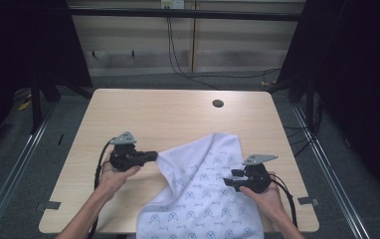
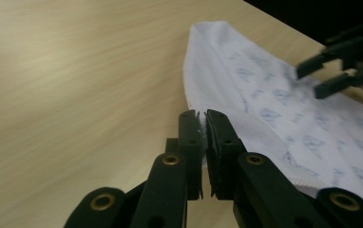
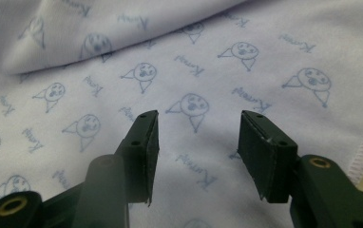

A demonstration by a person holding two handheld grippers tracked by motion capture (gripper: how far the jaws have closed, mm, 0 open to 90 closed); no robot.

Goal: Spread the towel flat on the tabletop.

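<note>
High view: left gripper (image 1: 154,156) clenched on cloth (image 1: 203,194) edge, right gripper (image 1: 229,178) released above it.

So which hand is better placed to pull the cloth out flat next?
Left, probably. The left gripper is shut on the cloth edge, while the right gripper hangs open above the fabric, gripping nothing.
</note>
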